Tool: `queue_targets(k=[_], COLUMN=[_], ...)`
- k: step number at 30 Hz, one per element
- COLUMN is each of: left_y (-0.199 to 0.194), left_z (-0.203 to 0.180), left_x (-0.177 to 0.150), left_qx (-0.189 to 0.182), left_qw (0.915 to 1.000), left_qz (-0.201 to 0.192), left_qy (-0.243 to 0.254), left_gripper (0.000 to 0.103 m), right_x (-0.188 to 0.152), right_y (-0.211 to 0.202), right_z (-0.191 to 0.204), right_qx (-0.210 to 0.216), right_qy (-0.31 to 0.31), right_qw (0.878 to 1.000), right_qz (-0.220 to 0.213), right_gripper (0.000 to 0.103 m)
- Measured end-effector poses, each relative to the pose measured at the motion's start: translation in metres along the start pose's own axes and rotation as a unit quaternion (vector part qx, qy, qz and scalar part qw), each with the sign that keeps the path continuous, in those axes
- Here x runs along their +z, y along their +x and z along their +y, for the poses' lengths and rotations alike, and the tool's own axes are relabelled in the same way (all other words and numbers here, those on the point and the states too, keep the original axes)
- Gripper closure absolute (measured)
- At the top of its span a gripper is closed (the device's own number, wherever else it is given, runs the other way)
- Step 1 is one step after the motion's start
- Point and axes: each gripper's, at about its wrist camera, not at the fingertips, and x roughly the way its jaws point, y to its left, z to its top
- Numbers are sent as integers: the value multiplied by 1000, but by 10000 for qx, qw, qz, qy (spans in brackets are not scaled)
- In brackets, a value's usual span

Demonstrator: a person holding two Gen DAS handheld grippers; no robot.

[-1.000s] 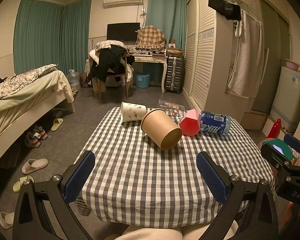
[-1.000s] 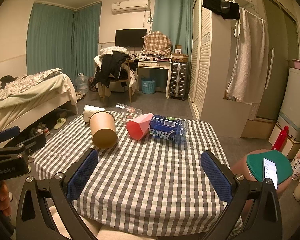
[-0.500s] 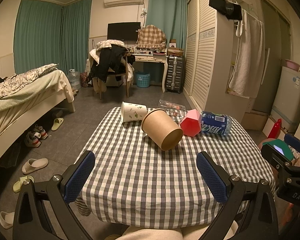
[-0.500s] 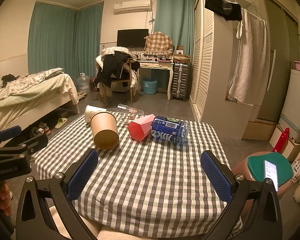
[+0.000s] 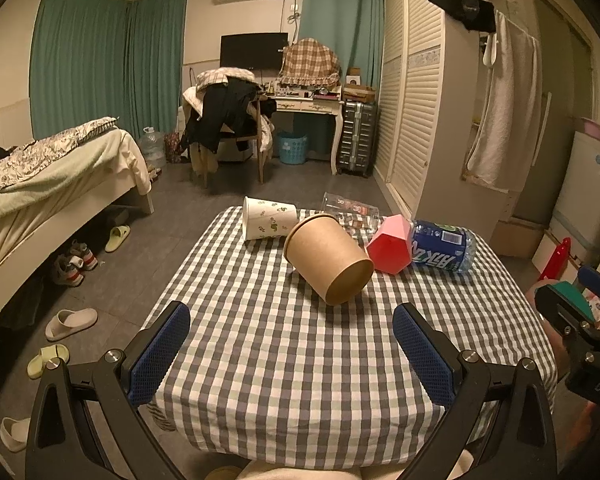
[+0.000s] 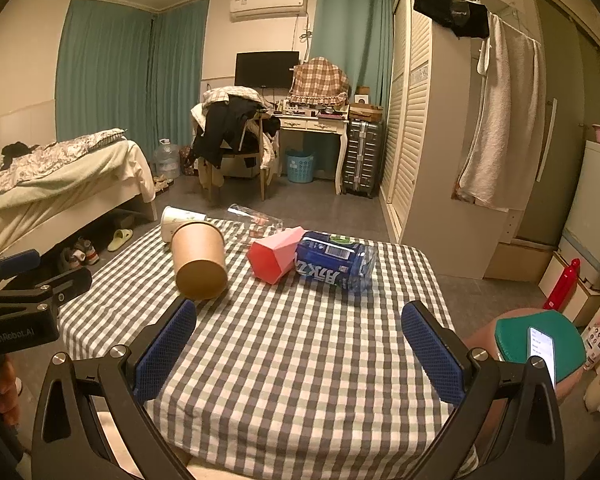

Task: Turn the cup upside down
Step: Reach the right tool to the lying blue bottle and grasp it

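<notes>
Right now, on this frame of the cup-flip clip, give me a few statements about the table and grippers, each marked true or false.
1. The brown paper cup lies on its side on the checked tablecloth. True.
2. The left gripper is shut on the brown paper cup. False: it is open and holds nothing.
3. The pink hexagonal cup lies between the brown paper cup and the blue bottle. True.
4. The white floral paper cup stands upright. False: it lies on its side.
5. The right gripper is open and empty. True.
</notes>
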Motion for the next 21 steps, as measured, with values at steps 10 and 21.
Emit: queue_targets(k=[10,21], left_y=[34,86], left_z=[-12,-12], left_x=[26,42], left_qx=[117,566], left_qw=[9997,9973], left_qz=[201,420], left_qy=[-63,-214], left_gripper=[0,0], right_x=[25,63], right_y=[35,159], right_z=[-22,-38], right_qx=[198,920], right_qy=[-392,-2350], right_qw=[9989,9632], right_qz=[160,929], right_gripper=[0,0])
